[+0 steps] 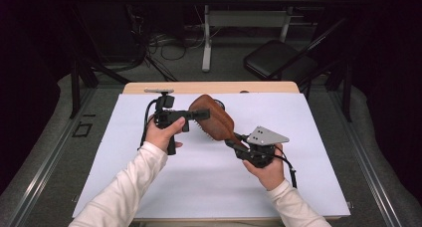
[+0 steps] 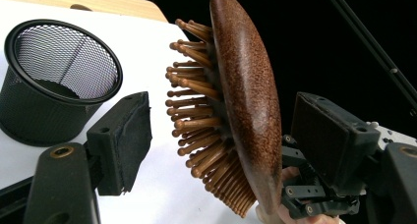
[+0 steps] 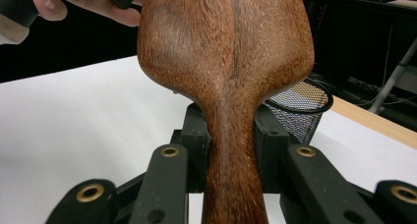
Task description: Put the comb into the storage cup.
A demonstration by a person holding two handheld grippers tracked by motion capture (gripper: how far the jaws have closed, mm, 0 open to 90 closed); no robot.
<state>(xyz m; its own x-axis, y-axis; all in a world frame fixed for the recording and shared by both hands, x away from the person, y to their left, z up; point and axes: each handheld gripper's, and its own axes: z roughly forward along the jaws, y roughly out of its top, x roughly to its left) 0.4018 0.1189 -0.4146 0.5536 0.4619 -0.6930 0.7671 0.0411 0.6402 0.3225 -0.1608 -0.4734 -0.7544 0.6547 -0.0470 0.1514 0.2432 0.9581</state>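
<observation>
Right gripper view: nearest the lens, the neck of a wooden paddle hairbrush (image 3: 231, 150) is seen pinched between the pads of the right gripper (image 3: 230, 145), the handle running down out of the frame and the broad back of the head rising beyond. Behind the head, a black mesh cup (image 3: 300, 111) stands on the white mat (image 3: 78, 130) toward its far edge.

Left gripper view: the pads of the left gripper (image 2: 223, 135) are held spread, one on the bristle side and one on the smooth back of the hairbrush (image 2: 248, 96); neither pad is seen touching it. The brush is presented edge-on, its long axis nearly upright in this view, wooden pins (image 2: 196, 116) pointing toward the mesh cup (image 2: 59, 81).

High view: the brush (image 1: 214, 118) is carried clear above the middle of the mat (image 1: 298, 187), its long axis slanting from the right gripper (image 1: 234, 143) at the handle end up and away to the left gripper (image 1: 201, 115) at the head end. The head thus lies straight between the open left pads, and the left hand (image 1: 161, 135) is judged the nearer for any transfer; only a closing across the thickness of the head is judged to be needed.
</observation>
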